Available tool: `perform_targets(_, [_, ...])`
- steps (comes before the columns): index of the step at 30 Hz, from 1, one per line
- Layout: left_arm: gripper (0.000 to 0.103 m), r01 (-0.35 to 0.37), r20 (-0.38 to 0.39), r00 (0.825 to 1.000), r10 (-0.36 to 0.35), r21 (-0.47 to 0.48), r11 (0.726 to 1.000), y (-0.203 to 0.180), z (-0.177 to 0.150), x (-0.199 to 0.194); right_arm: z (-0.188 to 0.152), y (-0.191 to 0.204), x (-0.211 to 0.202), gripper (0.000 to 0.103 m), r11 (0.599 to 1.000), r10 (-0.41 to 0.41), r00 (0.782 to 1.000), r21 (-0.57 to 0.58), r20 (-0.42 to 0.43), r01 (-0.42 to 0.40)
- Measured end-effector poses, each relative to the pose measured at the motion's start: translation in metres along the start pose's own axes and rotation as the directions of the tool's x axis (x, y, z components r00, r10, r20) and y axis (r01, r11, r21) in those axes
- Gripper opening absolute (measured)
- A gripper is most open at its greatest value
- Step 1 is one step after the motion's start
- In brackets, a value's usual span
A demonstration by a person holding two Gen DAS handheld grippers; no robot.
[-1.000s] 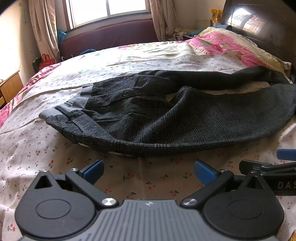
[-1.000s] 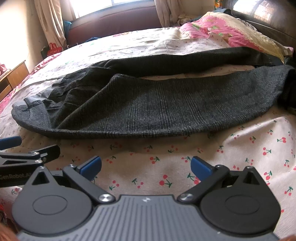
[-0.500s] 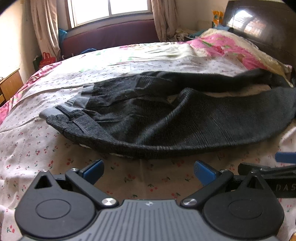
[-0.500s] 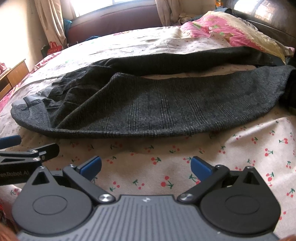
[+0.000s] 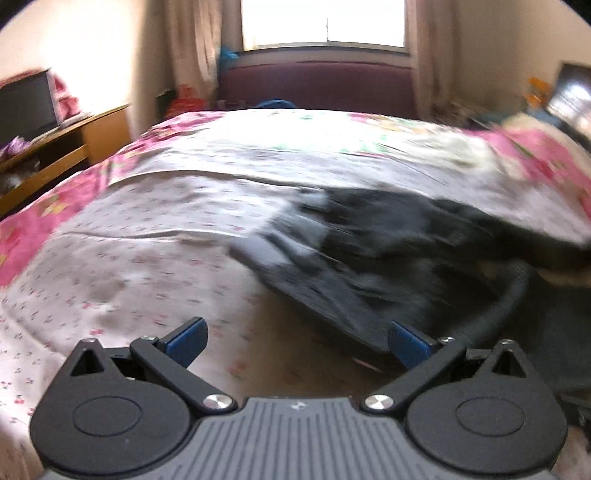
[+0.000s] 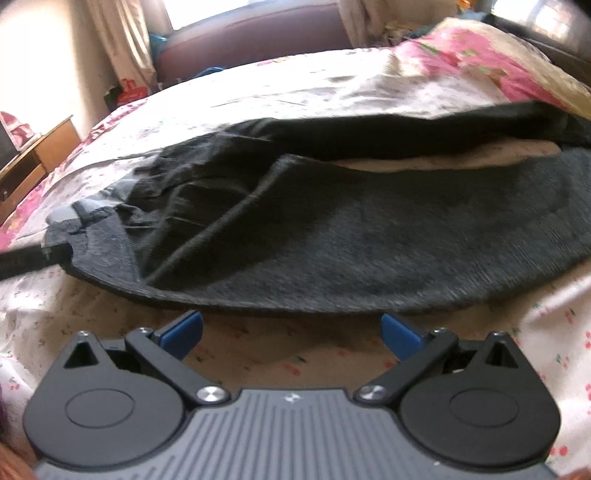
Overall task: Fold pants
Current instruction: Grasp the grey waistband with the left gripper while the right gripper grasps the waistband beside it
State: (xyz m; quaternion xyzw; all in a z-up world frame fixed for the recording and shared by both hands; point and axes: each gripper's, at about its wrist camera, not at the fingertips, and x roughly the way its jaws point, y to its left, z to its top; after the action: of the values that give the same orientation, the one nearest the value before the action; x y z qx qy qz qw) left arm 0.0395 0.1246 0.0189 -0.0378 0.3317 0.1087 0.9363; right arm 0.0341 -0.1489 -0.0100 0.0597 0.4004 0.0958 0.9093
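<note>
Left wrist view is blurred w/ motion. Left gripper (image 5: 297, 341) has its jaws spread wide and holds nothing; blue pads (image 5: 186, 340) are apart, w/ only bedsheet (image 5: 122, 266) between them. Dark grey pants (image 5: 369, 273) lie ahead and to the right of this gripper, waistband end nearest, approx. in front of the right pad; the near edge of the fabric is just beside that pad, but I cannot tell if it touches. Rest of the pants runs off to the right. Far ahead is a window (image 5: 323, 24) w/ curtains, and to the far left a wooden desk (image 5: 62, 147).

Right wrist view is sharper. Right gripper (image 6: 291, 332) is also wide open, nothing between the pads (image 6: 400, 335). Pants (image 6: 369, 236) lie flat on the bed directly ahead, across the whole width of the view: waistband to the front-left, both legs going to the right, w/ a strip of sheet (image 6: 295, 362) showing between the legs further ahead. Near hem of the fabric is just ahead of both fingertips, not between them. Pink flowered quilt (image 6: 491, 62) is far ahead-right, behind the pants. Wooden desk (image 6: 40, 155) is at far left.
</note>
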Motion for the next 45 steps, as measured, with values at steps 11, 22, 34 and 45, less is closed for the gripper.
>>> perform_targets(11, [0.103,0.020,-0.055,0.998,-0.025,-0.080,0.997,0.027,0.024,0.037,-0.001,0.056,0.020,0.102,0.974,0.089,0.996,-0.206,-0.017,-0.091])
perform_targets(22, [0.043,0.129,-0.119,0.982,-0.147,-0.151,0.980,0.032,0.029,0.066,0.004,0.042,0.021,0.100,0.983,0.113,0.991,-0.136,-0.066,-0.121])
perform_targets(34, [0.052,0.120,-0.125,0.983,-0.131,-0.089,0.989,0.028,0.021,0.075,0.014,-0.043,0.035,0.098,0.858,0.254,0.960,0.486,-0.118,-0.167])
perform_targets(45, [0.030,0.169,-0.083,0.978,-0.189,-0.206,0.964,0.055,0.014,0.058,0.019,-0.033,0.047,0.008,0.884,0.256,0.955,0.438,-0.153,-0.167])
